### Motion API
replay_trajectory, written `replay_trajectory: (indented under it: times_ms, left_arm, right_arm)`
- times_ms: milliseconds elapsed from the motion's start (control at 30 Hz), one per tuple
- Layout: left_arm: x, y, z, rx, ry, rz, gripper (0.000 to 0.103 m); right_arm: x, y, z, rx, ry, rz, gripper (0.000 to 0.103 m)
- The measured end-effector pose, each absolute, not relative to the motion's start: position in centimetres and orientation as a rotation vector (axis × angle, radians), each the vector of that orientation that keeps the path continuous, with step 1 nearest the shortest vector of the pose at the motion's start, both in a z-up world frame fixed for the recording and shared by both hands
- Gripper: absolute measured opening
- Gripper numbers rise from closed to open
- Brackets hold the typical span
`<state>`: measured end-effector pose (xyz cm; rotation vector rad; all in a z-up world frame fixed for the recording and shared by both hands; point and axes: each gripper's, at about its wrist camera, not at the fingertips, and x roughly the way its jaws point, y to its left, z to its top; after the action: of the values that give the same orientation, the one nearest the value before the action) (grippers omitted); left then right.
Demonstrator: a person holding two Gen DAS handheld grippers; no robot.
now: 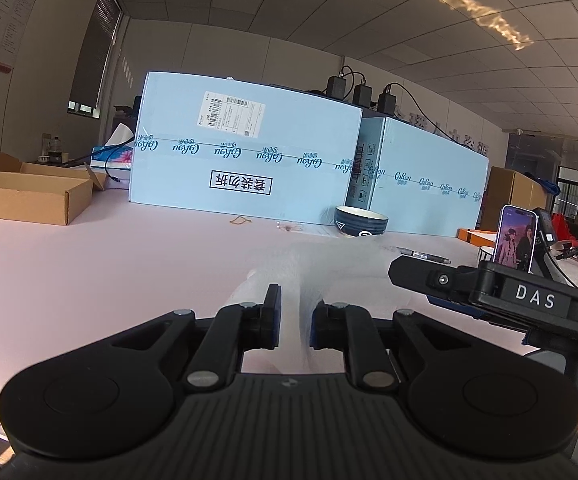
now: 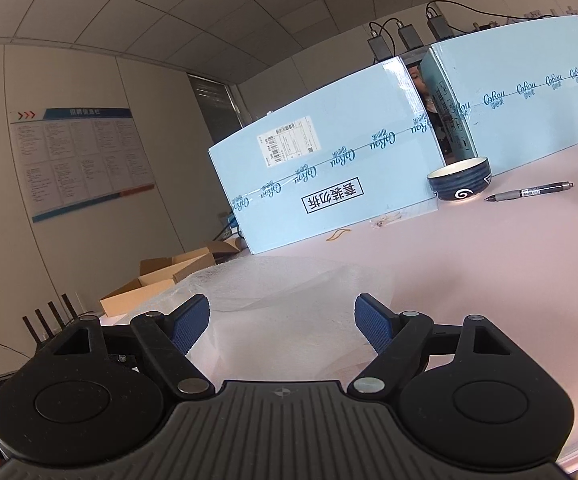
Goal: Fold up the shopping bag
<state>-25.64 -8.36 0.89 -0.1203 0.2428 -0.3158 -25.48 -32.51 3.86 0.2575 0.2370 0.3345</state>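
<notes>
The shopping bag (image 1: 289, 264) is thin, translucent white plastic and lies on the pink table (image 1: 89, 280). In the left wrist view a blurred strip of it rises between the blue pads of my left gripper (image 1: 296, 312). Those jaws stand slightly apart with a visible gap, so the pads do not press on the film. In the right wrist view the bag (image 2: 281, 280) spreads flat and crinkled ahead. My right gripper (image 2: 282, 320) hovers low over its near part, open wide with nothing gripped. The right gripper's black body (image 1: 489, 292) shows close by at the right of the left view.
Two large light-blue cartons (image 1: 245, 148) wall off the back of the table. A dark blue bowl (image 1: 361, 222), a pen (image 1: 429, 257) and a propped phone (image 1: 515, 244) sit at the right. An open cardboard box (image 1: 29, 196) is at the left, and a rubber band (image 1: 241, 221) lies near the cartons.
</notes>
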Motion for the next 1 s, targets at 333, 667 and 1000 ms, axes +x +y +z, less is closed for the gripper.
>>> replay_trajectory:
  times_ms: [333,667,1000]
  left_arm:
    - [-25.5,-8.7,0.5,-0.088,0.247,-0.288,0.019]
    - [-25.2,-8.9,0.1,-0.055,0.257,-0.291,0.009]
    - [-26.1,-8.6,0.6,-0.011,0.194,-0.227,0.008]
  right_arm:
    - [-25.1,-30.2,2.7,0.152,0.27,0.33,0.065]
    - [-23.8,-30.8,1.7,0.207,0.328,0.325,0.007]
    - [-24.9,-33.3,2.8,0.325,0.234,0.28,0.004]
